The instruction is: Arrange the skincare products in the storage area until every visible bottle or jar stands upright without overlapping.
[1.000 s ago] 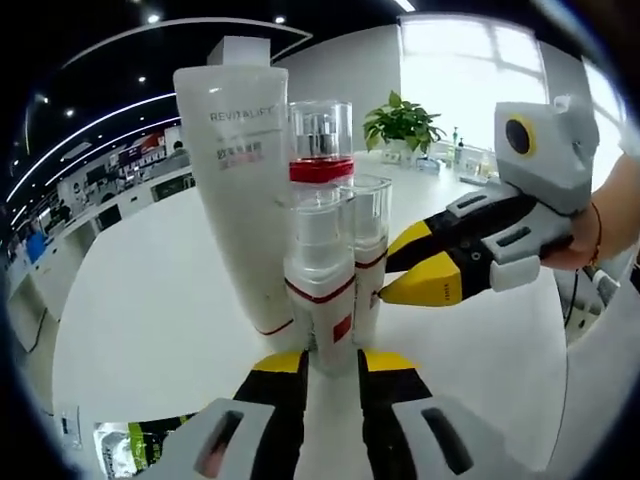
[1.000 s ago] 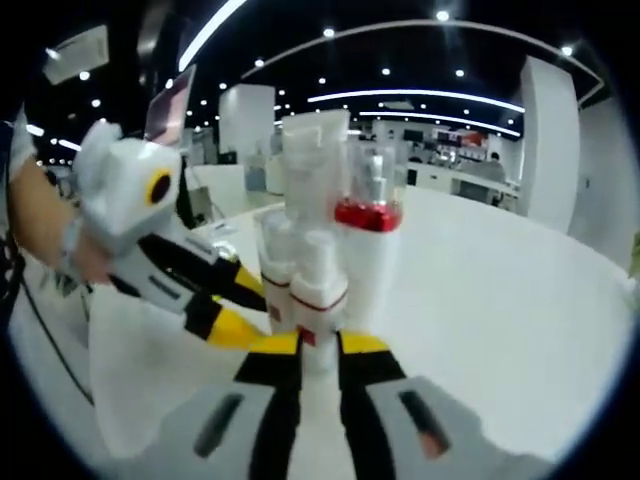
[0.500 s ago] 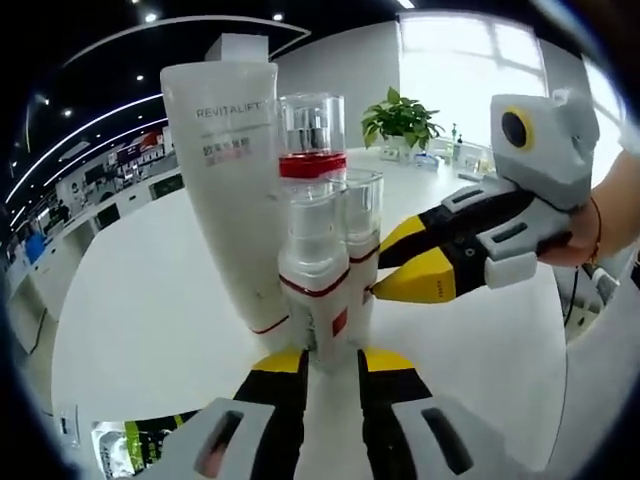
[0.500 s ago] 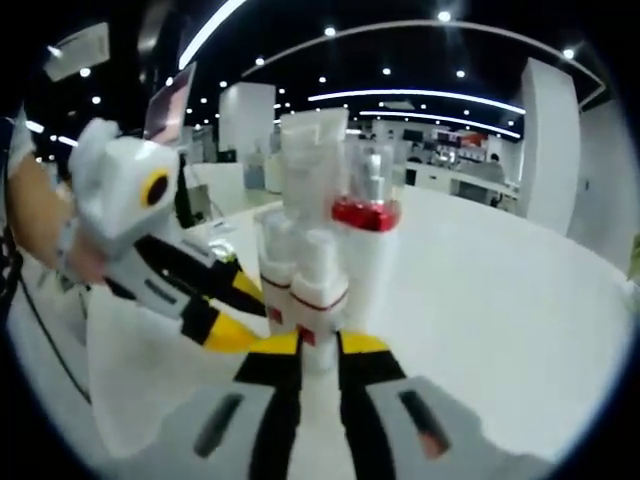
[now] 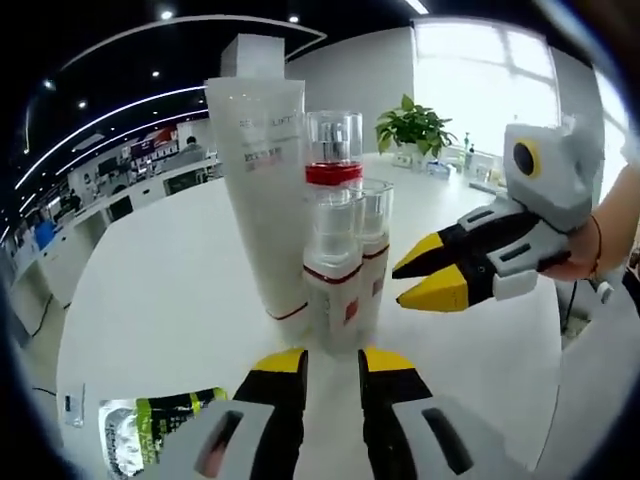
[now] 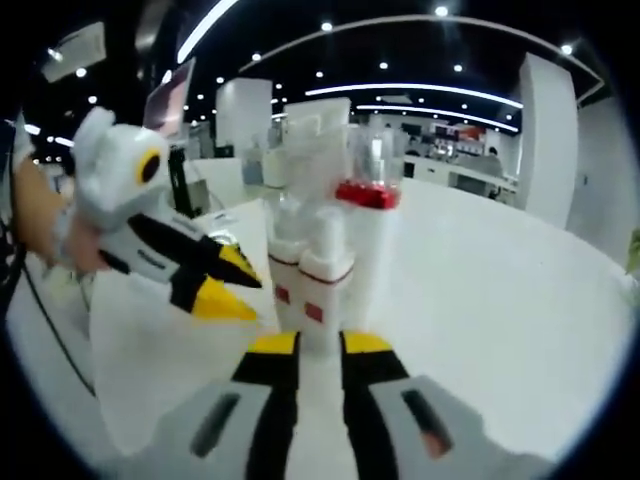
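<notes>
On the round white table four upright products cluster: tall soft white tube, red-collared clear-capped bottle, two small slippery pump bottles, best gripped low on bodies; left gripper and right gripper spread, empty.

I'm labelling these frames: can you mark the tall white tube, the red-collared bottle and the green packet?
tall white tube (image 5: 262,200), left gripper view, middle of its body.
red-collared bottle (image 5: 333,174), left gripper view, on the red collar.
green packet (image 5: 160,425), left gripper view, its middle, lying flat.
</notes>
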Available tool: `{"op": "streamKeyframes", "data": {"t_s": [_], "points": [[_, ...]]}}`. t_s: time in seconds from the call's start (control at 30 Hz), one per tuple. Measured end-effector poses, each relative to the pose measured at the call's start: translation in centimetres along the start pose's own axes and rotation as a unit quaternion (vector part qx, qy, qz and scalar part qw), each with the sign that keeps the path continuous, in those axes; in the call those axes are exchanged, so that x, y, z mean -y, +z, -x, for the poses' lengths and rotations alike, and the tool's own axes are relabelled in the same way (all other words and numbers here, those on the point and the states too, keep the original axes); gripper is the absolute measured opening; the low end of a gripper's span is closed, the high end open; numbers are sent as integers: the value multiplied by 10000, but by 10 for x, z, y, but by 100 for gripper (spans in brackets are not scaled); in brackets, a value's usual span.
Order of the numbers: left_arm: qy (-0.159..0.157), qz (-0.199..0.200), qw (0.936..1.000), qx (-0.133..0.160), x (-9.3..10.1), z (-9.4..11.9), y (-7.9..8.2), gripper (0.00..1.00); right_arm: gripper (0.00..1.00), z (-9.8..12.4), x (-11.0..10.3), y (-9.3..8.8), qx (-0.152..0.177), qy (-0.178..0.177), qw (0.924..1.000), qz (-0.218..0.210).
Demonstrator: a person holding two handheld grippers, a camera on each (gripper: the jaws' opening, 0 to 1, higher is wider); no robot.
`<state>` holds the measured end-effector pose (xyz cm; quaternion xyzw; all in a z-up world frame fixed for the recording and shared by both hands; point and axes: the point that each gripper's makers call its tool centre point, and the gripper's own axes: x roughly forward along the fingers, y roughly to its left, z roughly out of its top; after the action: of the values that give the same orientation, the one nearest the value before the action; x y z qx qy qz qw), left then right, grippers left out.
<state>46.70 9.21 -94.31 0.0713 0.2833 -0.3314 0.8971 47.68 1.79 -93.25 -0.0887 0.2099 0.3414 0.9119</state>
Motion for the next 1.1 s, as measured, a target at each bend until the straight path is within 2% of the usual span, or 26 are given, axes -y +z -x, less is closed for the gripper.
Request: {"op": "streamKeyframes", "data": {"t_s": [0.17, 0.27, 0.43, 0.53, 0.6, 0.67, 0.77, 0.93, 1.1], "points": [[176, 239, 9995, 89, -5, 17, -6, 21, 14, 0, -16, -5, -76, 182, 9998, -5], [290, 277, 9992, 48, -8, 24, -13, 21, 14, -4, -30, -10, -204, 356, 9991, 115], [689, 497, 9963, 110, -22, 42, -22, 21, 15, -8, -49, -1, -145, 636, 9977, 173], [1108, 913, 9896, 94, -37, 59, -35, 21, 16, -13, -61, 3, -175, 857, 9959, 242], [1413, 988, 9850, 76, -50, 70, -44, 21, 16, -19, -68, 3, -241, 947, 9945, 376], [1585, 1053, 9817, 75, -58, 79, -51, 21, 16, -22, -74, 5, -257, 1020, 9936, 410], [1744, 1280, 9763, 14, -65, 88, -61, 21, 17, -26, -85, 13, -215, 1181, 9918, 433], [1953, 1561, 9682, -45, -73, 98, -77, 21, 19, -39, -99, 19, -344, 1400, 9884, 478], [2009, 1789, 9631, -120, -74, 101, -89, 21, 21, -56, -111, 32, -393, 1541, 9846, 727]]}}
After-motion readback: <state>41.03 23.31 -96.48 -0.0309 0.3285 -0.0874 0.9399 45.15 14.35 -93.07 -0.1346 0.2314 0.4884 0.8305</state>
